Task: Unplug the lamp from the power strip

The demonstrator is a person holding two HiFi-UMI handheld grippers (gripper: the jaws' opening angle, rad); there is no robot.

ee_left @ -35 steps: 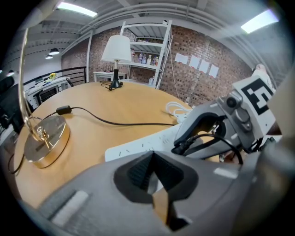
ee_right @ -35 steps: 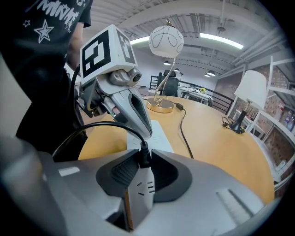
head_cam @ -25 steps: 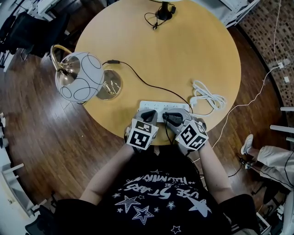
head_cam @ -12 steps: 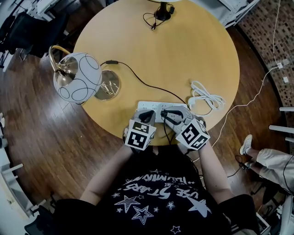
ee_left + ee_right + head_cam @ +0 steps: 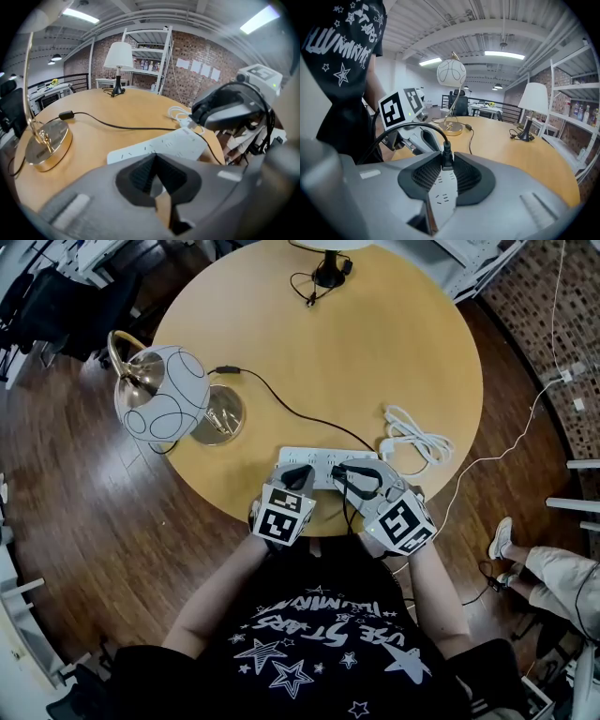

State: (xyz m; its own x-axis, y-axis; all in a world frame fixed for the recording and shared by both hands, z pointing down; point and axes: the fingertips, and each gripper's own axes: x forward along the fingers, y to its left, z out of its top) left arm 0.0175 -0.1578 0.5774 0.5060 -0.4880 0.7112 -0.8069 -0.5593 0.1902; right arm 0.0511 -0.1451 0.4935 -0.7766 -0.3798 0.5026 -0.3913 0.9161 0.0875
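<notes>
The lamp has a white globe shade [image 5: 162, 393] and a brass base [image 5: 217, 415] at the table's left. Its black cord [image 5: 300, 413] runs to the white power strip [image 5: 314, 457] near the front edge. My right gripper [image 5: 357, 481] is over the strip's right end. In the right gripper view the black plug [image 5: 444, 157] stands in the strip [image 5: 439, 201] between the pads of my right gripper [image 5: 443, 163], whose jaws are easing open while still touching it. My left gripper [image 5: 298, 474] is shut and empty, its tips [image 5: 154, 159] at the strip's [image 5: 159, 146] near edge.
A coiled white cable [image 5: 419, 439] lies right of the strip. A second lamp [image 5: 328, 268] with a white shade [image 5: 118, 56] stands at the table's far edge. Wooden floor surrounds the round table [image 5: 375, 343]; a person's leg [image 5: 553, 573] is at the right.
My right gripper's marker cube has shifted slightly right and toward me. The left gripper, the strip and the plug stay where they were.
</notes>
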